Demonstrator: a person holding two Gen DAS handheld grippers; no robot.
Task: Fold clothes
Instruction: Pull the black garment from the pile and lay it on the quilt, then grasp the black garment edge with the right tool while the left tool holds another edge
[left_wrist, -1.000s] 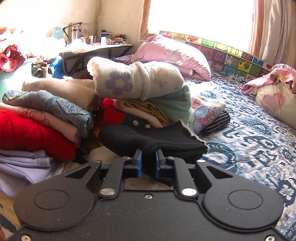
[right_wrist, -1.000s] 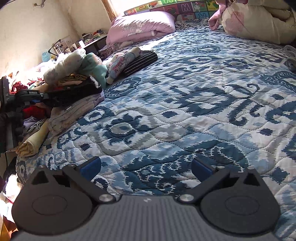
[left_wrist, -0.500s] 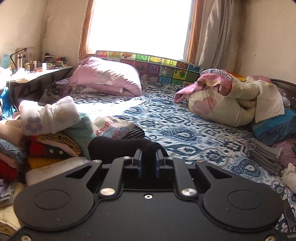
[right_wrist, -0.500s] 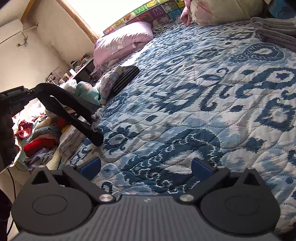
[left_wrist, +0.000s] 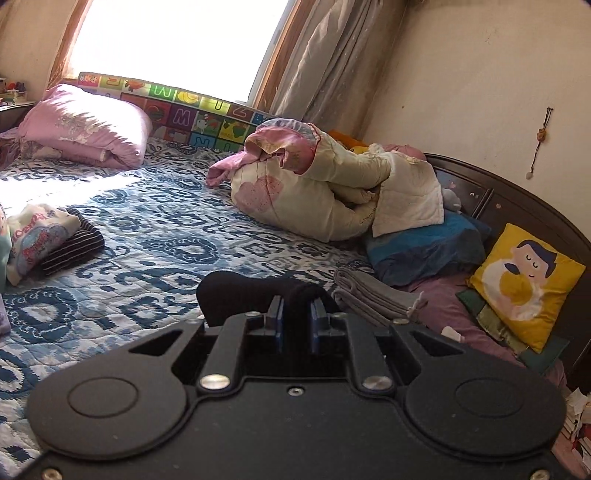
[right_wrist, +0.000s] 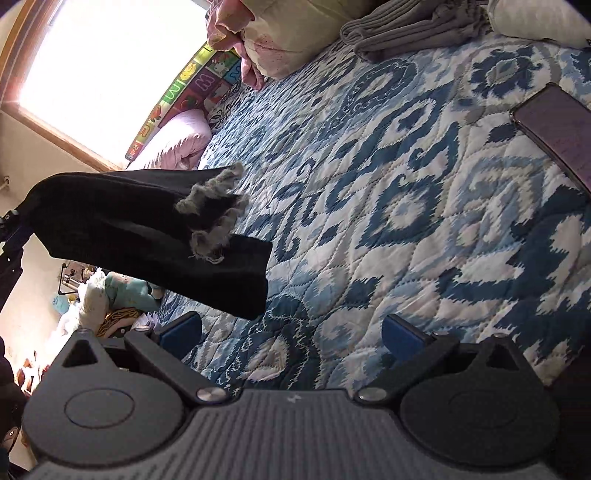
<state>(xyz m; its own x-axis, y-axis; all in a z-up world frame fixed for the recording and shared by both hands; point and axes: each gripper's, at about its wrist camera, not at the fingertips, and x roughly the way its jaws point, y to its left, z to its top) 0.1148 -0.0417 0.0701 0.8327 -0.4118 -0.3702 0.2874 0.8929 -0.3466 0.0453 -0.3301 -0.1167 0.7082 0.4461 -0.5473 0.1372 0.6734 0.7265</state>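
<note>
My left gripper is shut on a black garment, folded over its blue pads, held above the blue patterned quilt. In the right wrist view the same black garment hangs in the air from the left gripper at the left edge, with a grey fringe at its end. My right gripper is open and empty, low over the quilt, just below the hanging garment.
A folded grey garment lies by the blue pillow and yellow cushion. A bundled cream duvet and pink pillow lie further back. A phone lies on the quilt. Folded clothes lie at left.
My left gripper has swung right with the black garment, away from the clothes pile, out over the bed. The right gripper has tilted and now sees the garment hanging close in front.
</note>
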